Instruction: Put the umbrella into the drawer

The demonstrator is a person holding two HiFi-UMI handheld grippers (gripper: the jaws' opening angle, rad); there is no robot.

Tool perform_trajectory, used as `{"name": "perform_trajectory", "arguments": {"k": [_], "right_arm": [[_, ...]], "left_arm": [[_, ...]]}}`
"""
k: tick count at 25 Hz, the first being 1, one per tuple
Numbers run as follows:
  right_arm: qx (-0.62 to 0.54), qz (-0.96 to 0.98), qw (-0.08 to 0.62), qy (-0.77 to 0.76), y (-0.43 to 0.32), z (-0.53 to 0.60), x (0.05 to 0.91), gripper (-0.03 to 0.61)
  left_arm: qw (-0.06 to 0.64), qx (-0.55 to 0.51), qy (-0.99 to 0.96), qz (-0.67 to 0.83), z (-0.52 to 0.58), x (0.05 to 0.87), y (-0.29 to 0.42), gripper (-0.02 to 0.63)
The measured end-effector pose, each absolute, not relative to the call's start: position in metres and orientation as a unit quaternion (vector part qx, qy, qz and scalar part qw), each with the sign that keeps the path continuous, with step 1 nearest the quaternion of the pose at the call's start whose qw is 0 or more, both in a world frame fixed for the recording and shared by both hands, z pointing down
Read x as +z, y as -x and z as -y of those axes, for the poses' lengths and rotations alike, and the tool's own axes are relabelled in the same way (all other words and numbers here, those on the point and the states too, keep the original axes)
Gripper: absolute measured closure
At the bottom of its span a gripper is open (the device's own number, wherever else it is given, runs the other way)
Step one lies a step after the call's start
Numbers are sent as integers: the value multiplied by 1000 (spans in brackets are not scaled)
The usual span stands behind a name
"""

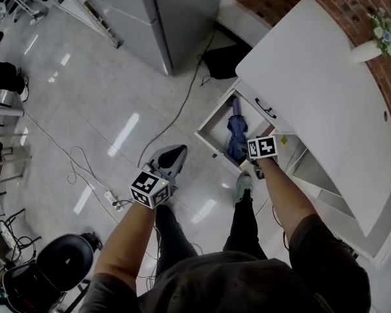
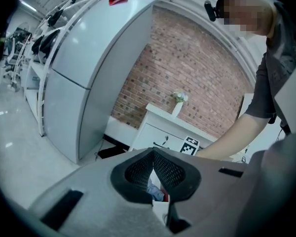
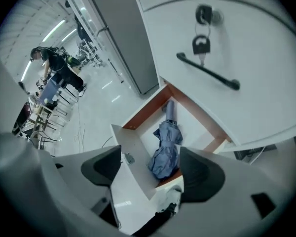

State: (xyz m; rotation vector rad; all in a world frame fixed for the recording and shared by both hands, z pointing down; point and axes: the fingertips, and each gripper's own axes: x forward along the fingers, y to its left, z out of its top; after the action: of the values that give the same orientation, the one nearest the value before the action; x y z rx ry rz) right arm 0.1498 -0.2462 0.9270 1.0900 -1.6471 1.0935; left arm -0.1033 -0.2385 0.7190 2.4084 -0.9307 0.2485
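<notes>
The folded blue umbrella [image 1: 236, 134] lies lengthwise inside the open bottom drawer [image 1: 210, 121] of the white cabinet [image 1: 326, 103]. In the right gripper view the umbrella [image 3: 166, 148] rests on the drawer floor, free of any grip, with the drawer's front panel [image 3: 133, 157] below it. My right gripper [image 3: 150, 169] hangs above the drawer, pointing steeply down, jaws wide open and empty. Its marker cube [image 1: 262, 147] shows over the drawer's near corner. My left gripper [image 1: 176, 152] is over the floor left of the drawer, its pads [image 2: 165, 169] together with nothing held.
A tall grey fridge [image 1: 163, 18] stands behind the drawer, with a black bag [image 1: 225, 60] at its foot. Cables [image 1: 85, 168] and a power strip [image 1: 111, 197] lie on the tiled floor. A vase of flowers [image 1: 378, 38] stands on the cabinet. The upper drawer has a black handle [image 3: 207, 70].
</notes>
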Motion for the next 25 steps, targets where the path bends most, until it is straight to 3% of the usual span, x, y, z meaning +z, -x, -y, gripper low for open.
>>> {"name": "perform_trajectory", "arguments": {"k": [14, 20, 25], "right_arm": [[407, 736, 345, -417, -113, 233, 719, 238], [334, 798, 298, -405, -99, 228, 601, 289], [233, 868, 235, -371, -85, 235, 487, 356]], "left_arm": [[223, 67, -900, 370, 218, 560, 116, 614], [222, 28, -896, 384, 201, 494, 131, 614], [179, 3, -907, 381, 193, 424, 135, 614]]}}
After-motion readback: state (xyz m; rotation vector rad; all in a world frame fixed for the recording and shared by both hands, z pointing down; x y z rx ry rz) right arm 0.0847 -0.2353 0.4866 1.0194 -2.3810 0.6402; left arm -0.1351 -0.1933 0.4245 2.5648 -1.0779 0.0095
